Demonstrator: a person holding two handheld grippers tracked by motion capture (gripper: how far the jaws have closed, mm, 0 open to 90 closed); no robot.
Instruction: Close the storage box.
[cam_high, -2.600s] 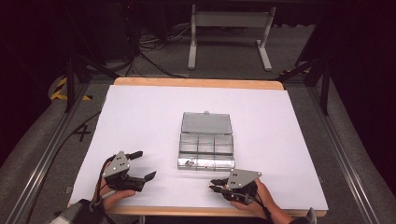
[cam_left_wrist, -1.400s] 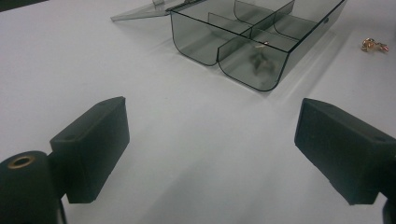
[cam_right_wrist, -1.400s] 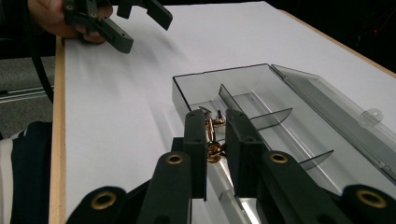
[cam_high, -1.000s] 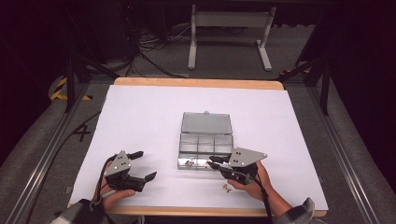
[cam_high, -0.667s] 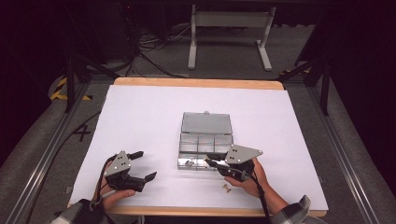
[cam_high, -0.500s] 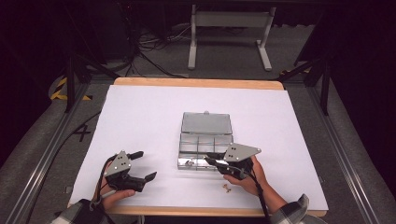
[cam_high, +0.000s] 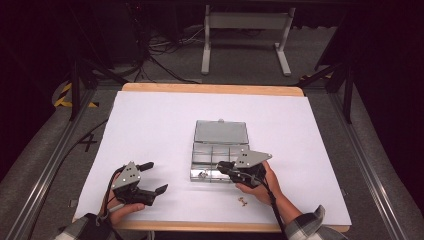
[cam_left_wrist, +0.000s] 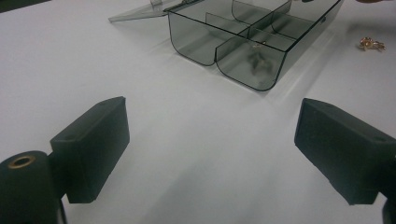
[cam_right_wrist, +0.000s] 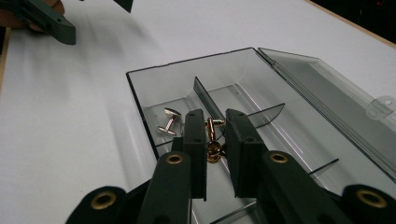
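Cufflink going into the clear divided plastic box (cam_high: 219, 152)

Right gripper (cam_right_wrist: 214, 140) pinches a small gold cufflink (cam_right_wrist: 214, 150) over a near compartment (silver one there); left gripper (cam_high: 150, 176) rests wide, idle.

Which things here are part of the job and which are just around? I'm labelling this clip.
In the job:
- clear compartment box, lid open
- gold cufflink between the right gripper jaws, over the box
- silver cufflink in the box
- gold pieces on the table

Just around:
- left gripper, open and idle
- metal stand behind the table
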